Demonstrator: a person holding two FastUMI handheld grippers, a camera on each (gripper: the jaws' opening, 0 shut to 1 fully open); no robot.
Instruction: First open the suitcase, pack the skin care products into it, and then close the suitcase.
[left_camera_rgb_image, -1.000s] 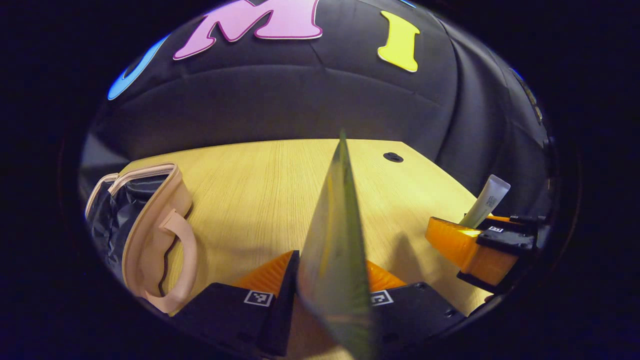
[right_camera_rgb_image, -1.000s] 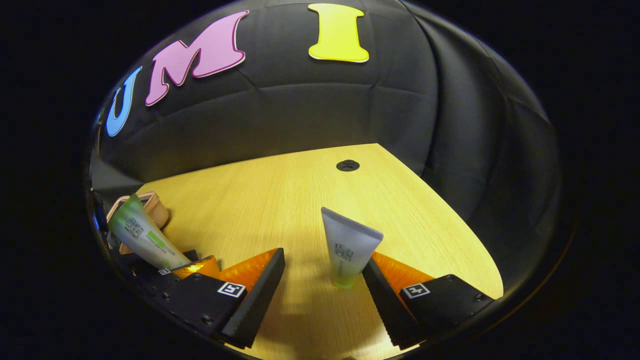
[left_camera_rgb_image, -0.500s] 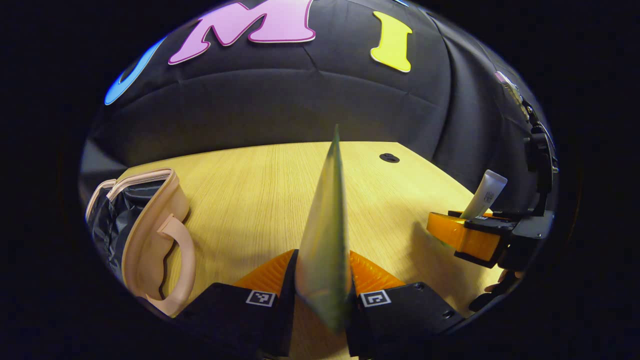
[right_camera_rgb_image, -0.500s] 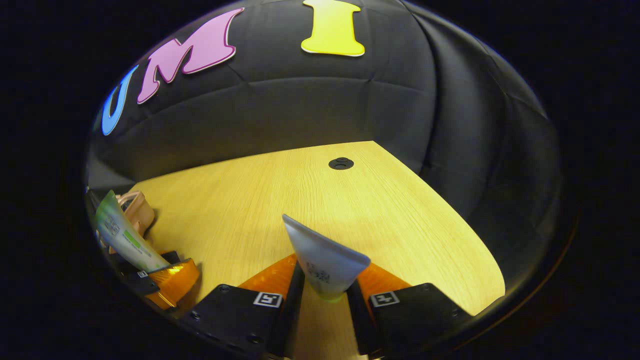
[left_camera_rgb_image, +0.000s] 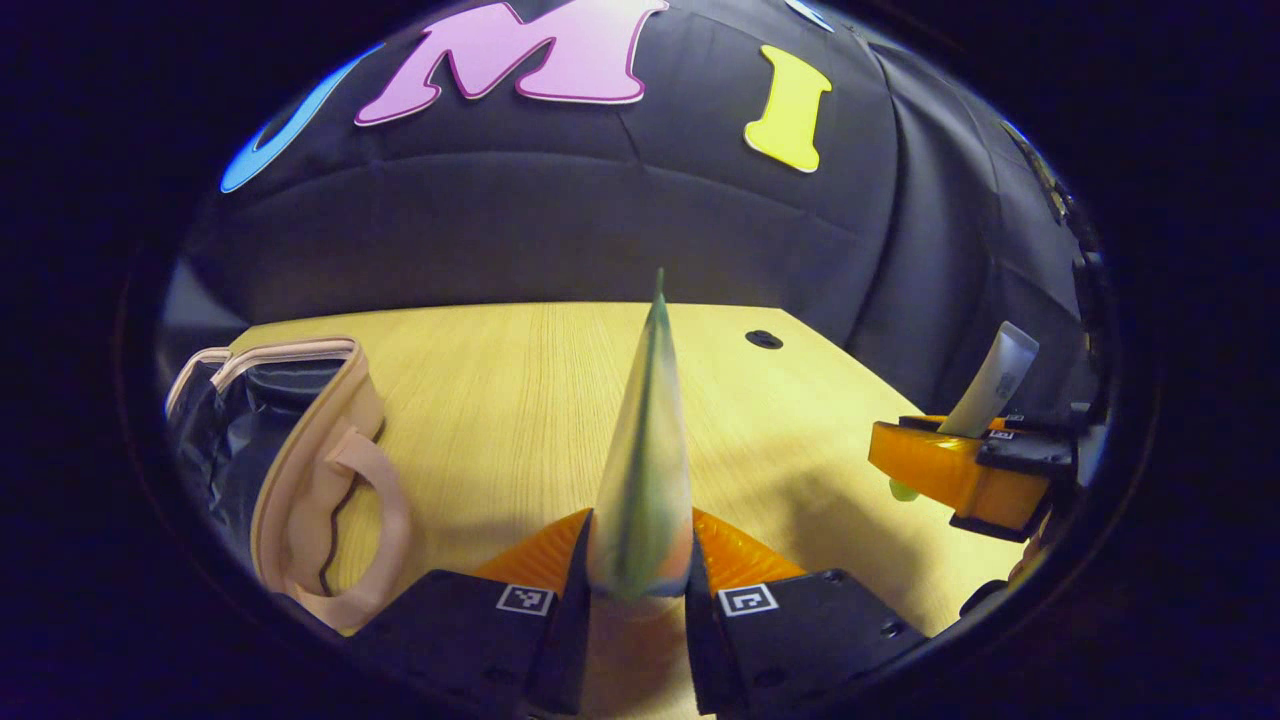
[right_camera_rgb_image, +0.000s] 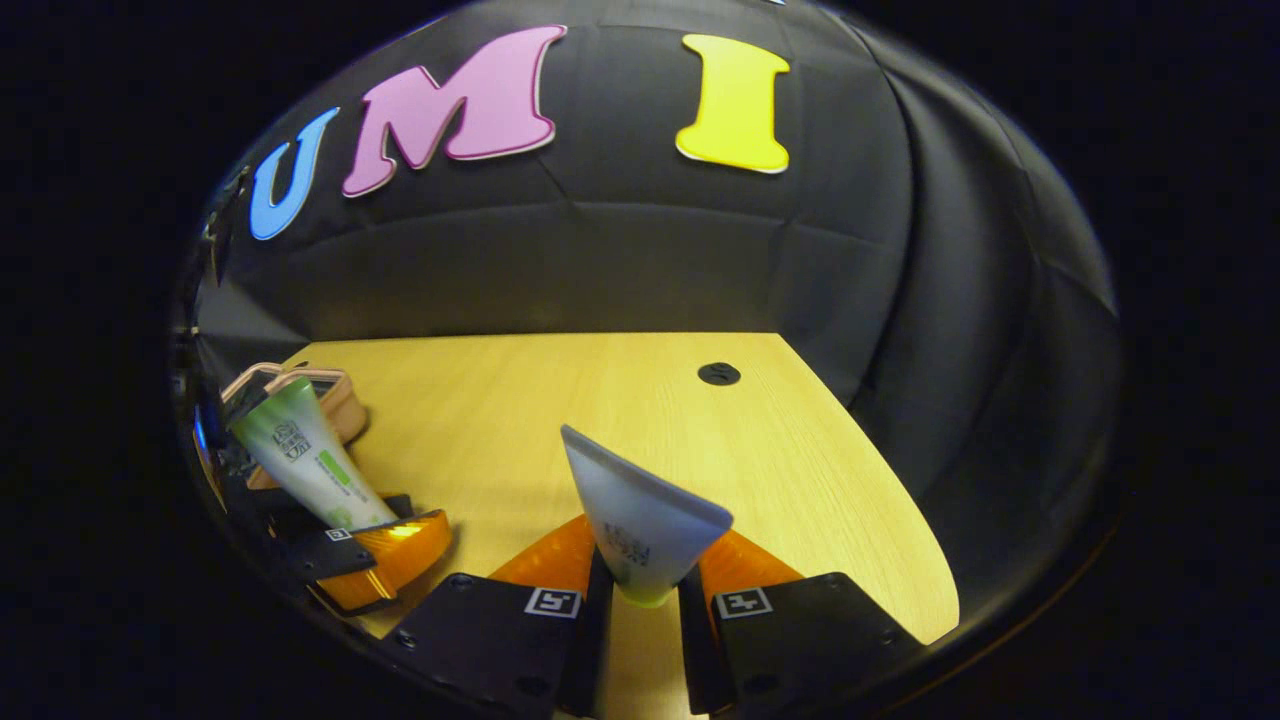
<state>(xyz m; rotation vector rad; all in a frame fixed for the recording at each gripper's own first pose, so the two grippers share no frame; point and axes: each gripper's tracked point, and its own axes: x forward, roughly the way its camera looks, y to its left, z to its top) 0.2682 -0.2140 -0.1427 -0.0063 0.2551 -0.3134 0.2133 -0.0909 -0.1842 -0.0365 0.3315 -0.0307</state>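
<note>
In the left gripper view my left gripper (left_camera_rgb_image: 636, 580) is shut on a green-and-white tube (left_camera_rgb_image: 645, 450), seen edge-on and pointing up and away. The pink suitcase (left_camera_rgb_image: 300, 470) lies open at the left, its dark lining (left_camera_rgb_image: 235, 430) showing and its handle toward me. At the right the right gripper (left_camera_rgb_image: 960, 470) holds a grey-white tube (left_camera_rgb_image: 995, 385). In the right gripper view my right gripper (right_camera_rgb_image: 640, 600) is shut on that grey-white tube (right_camera_rgb_image: 640, 520), lifted off the table. The left gripper (right_camera_rgb_image: 375, 550) with the green tube (right_camera_rgb_image: 310, 465) is at the far left, the suitcase (right_camera_rgb_image: 340, 400) behind it.
The light wooden table (left_camera_rgb_image: 500, 400) stretches ahead to the booth's black wall. A round black cable grommet (left_camera_rgb_image: 763, 339) sits near the table's far right corner; the same grommet (right_camera_rgb_image: 718, 374) is ahead in the right gripper view. The table's right edge runs diagonally.
My right gripper closed on the grey-white tube, which stood on the table a second ago, and lifted it. My left gripper kept its hold on the green tube and shifted slightly.
</note>
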